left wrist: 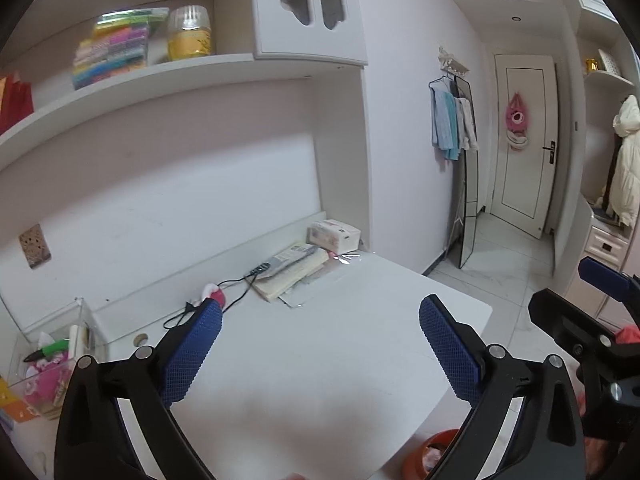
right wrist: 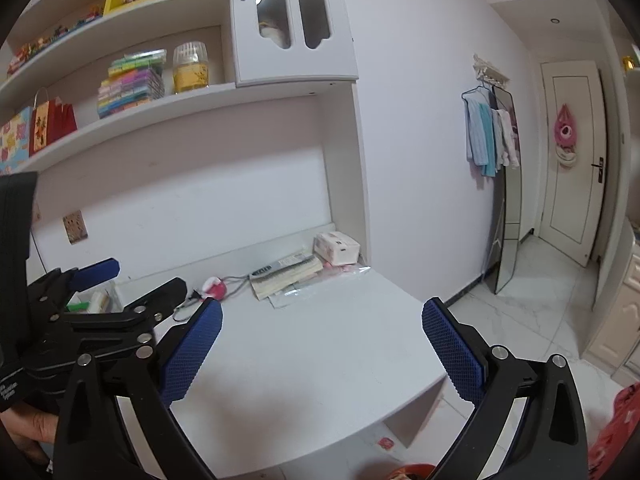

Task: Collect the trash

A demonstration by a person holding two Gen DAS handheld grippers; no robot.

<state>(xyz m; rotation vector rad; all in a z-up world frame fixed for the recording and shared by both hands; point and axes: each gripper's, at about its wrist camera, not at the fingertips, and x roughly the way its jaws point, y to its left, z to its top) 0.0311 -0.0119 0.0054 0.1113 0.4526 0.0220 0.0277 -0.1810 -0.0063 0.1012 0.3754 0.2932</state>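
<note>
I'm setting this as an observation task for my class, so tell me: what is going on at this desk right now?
A person holds two tongs above a white desk during a trash pickup. The left tongs and right tongs are both open and hold nothing. At the back of the desk lie a tissue pack, a stack of papers and a clear plastic wrapper. A small red scrap lies on the floor under the desk's edge. Nothing is being picked up at this moment.

A home, a lived-in room: white desk [left wrist: 320, 360] built under shelves [left wrist: 132, 80] at upper left, clothes on a hanger [left wrist: 452, 120] at right of frame, closed door [left wrist: 522, 144] beyond, coat [left wrist: 626, 160] at far right.
</note>
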